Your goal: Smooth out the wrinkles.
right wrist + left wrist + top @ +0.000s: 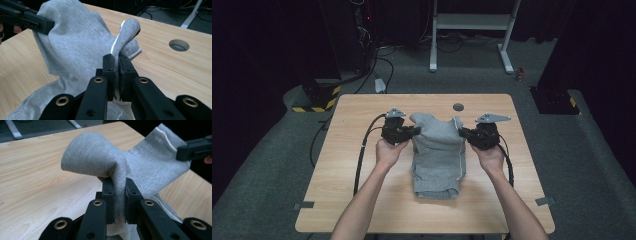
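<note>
**Grey garment lifted at both far corners, fold unfinished**

The left gripper (pixel 119 202) pinches the left far corner of the grey garment (pixel 438 150); its near end lies mid-worktop (pixel 362 200). The right gripper (pixel 116 77) pinches the white-piped right corner. Judging by this, both grips are secured; carrying the raised edge over and laying it flat remains.
</note>
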